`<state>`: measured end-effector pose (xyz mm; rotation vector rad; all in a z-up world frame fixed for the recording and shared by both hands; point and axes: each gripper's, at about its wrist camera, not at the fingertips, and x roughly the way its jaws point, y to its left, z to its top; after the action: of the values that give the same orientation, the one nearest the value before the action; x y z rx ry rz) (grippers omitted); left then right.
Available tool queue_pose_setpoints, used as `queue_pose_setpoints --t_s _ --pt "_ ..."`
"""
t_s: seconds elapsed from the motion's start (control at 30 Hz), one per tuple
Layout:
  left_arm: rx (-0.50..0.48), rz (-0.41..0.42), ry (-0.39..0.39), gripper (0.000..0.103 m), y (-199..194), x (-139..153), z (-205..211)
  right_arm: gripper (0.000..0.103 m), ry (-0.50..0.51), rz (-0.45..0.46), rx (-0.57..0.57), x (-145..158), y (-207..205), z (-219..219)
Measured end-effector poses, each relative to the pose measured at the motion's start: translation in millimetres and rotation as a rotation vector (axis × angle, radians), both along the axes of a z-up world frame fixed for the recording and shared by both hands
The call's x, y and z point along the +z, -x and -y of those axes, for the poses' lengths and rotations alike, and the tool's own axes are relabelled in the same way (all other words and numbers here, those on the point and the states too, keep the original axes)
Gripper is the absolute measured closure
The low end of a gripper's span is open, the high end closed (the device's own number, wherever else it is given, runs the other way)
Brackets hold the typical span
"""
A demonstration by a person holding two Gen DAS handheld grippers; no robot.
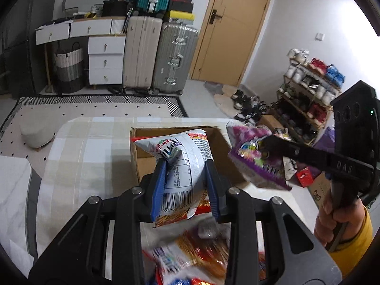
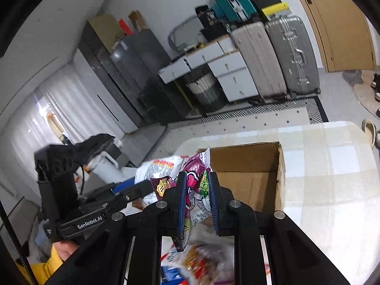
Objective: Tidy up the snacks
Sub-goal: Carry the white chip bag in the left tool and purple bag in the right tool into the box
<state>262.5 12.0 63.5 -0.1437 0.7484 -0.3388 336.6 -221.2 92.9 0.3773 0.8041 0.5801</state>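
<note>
My left gripper (image 1: 185, 166) is shut on a white and orange snack bag (image 1: 182, 161) with a barcode, held above the near edge of an open cardboard box (image 1: 142, 163). My right gripper (image 2: 196, 182) is shut on a purple snack bag (image 2: 193, 180), held at the box's (image 2: 249, 163) left edge. In the left wrist view the purple bag (image 1: 256, 161) hangs to the right of the box, pinched by the right gripper (image 1: 263, 142). The white bag (image 2: 159, 168) shows in the right wrist view beside the left gripper's fingers (image 2: 128, 188).
The box stands on a table with a checked beige cloth (image 1: 78, 147). A blurred pile of loose snack bags (image 1: 190, 256) lies below the grippers. Suitcases (image 1: 161, 54), white drawers (image 1: 105, 59) and a shoe rack (image 1: 306, 90) stand beyond the table.
</note>
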Motion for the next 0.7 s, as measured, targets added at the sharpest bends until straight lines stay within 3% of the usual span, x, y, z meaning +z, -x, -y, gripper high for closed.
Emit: queue_pose_setpoints --t_s 0.13,0.33,0.7 --pt "0.017 -0.065 -0.017 0.074 -55.5 -24.5 9.1 0.085 0.054 -0.052 -0.007 -28.4 -26.8 -7.8" --pt "0.018 -0.139 -0.041 0.074 -104.1 -63.2 19.3 0.085 0.15 -0.074 -0.006 -56.8 -45.3 -16.0" --pt "0.014 -0.193 -0.071 0.074 -136.8 -115.9 29.8 0.085 0.239 -0.094 0.005 -86.2 -58.5 -25.6"
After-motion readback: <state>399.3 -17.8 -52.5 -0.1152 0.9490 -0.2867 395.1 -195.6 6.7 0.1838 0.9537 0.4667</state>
